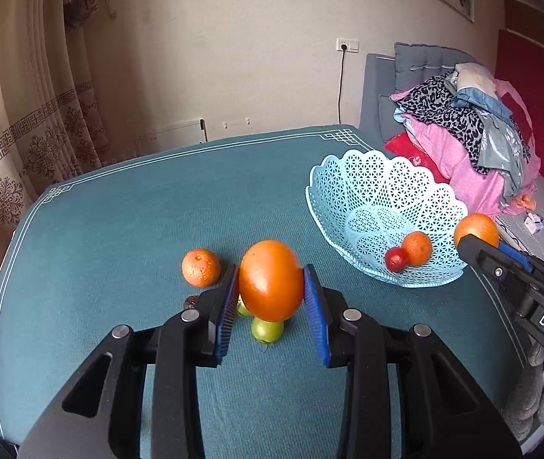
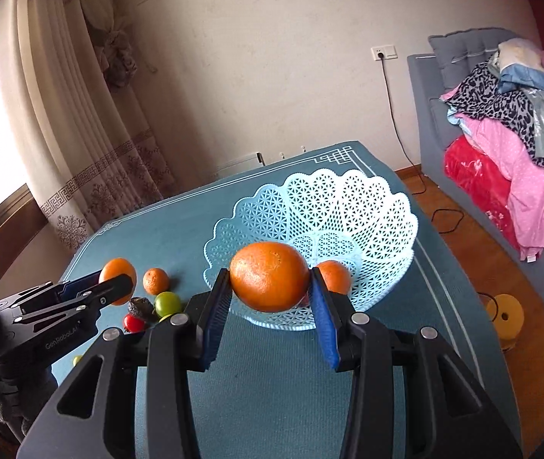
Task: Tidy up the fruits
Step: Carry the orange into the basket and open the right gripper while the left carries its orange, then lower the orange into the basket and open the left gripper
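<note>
My left gripper [image 1: 271, 272] is shut on a large orange [image 1: 271, 287], held above the teal table. Under it lie a green fruit [image 1: 267, 329] and, to the left, a small tangerine [image 1: 200, 267]. My right gripper [image 2: 270, 273] is shut on another orange [image 2: 270, 283], just in front of the light blue lattice basket [image 2: 348, 199]. A tangerine [image 2: 334, 276] lies in the basket, and the left wrist view shows a red fruit [image 1: 396, 258] beside it. Each view shows the other gripper from the side, with its orange [image 1: 476, 229] [image 2: 118, 271].
A dark dried fruit [image 2: 141, 306], a small red fruit [image 2: 134, 322] and a green fruit [image 2: 167, 304] lie left of the basket. A grey sofa with a pile of clothes [image 2: 520, 122] stands to the right. A yellow object [image 2: 504, 315] and a cable lie on the wooden floor.
</note>
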Demonstrator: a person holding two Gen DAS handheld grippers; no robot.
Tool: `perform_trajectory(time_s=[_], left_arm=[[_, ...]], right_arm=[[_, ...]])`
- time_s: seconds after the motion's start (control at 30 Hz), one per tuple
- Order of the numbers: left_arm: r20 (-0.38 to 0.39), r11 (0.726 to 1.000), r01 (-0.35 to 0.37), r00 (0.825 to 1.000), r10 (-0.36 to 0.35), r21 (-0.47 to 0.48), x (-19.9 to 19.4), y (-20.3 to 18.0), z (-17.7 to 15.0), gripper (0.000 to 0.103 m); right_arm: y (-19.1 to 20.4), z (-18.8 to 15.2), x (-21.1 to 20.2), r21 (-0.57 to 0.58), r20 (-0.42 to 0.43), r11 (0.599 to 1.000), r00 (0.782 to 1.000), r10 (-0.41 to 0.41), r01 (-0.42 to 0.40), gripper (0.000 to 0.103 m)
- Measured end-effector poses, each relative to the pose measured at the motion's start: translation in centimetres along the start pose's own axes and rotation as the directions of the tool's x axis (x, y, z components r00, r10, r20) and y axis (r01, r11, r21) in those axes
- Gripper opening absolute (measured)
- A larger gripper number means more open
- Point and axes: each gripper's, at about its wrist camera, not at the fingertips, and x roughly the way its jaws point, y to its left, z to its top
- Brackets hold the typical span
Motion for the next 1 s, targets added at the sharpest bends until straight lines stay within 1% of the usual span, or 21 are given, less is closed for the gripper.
perform_trajectory(time_s=[0.23, 0.5, 0.83, 0.87, 0.9, 0.93, 0.97, 1.0], left_arm=[[0.011, 0.999, 0.030, 0.999, -0.031, 0.022, 1.1, -2.3, 0.8, 0.035], [0.012, 0.996, 0.074, 0.997, -0.074, 0.045, 3.7, -5.2, 1.9, 0.035], [0.005, 0.992, 0.099, 0.995, -0.100, 0.078, 6.0, -7.5, 2.6, 0.036], [0.005, 0.991, 0.104, 0.995, -0.104, 0.080, 6.1, -7.6, 2.7, 0.044], [0.007, 0.991, 0.112, 0.994, -0.113, 0.079, 6.1, -7.5, 2.7, 0.065], [0.016, 0.991, 0.115, 0.993, -0.116, 0.072, 6.1, -7.4, 2.7, 0.074], [0.033, 0.992, 0.111, 0.993, -0.113, 0.064, 5.9, -7.2, 2.7, 0.078], [0.044, 0.993, 0.106, 0.993, -0.108, 0.060, 5.7, -6.9, 2.7, 0.078]], right_arm=[[-2.1, 1.1, 0.8, 0.002, 0.012, 0.999, 0.999, -0.050, 0.050, 0.041], [-4.0, 1.6, 2.3, -0.019, 0.014, 0.991, 0.991, -0.134, 0.135, 0.041], [-5.3, 1.4, 3.6, 0.001, -0.004, 0.986, 0.986, -0.165, 0.165, 0.042], [-5.5, 1.4, 3.6, 0.009, -0.002, 0.986, 0.986, -0.168, 0.168, 0.044], [-5.6, 1.5, 3.5, 0.020, 0.004, 0.985, 0.985, -0.170, 0.170, 0.051], [-5.8, 1.5, 3.3, 0.029, 0.014, 0.985, 0.985, -0.172, 0.171, 0.053], [-5.9, 1.5, 3.0, 0.037, 0.024, 0.984, 0.985, -0.173, 0.172, 0.053], [-6.0, 1.6, 2.8, 0.042, 0.030, 0.984, 0.984, -0.174, 0.173, 0.054]])
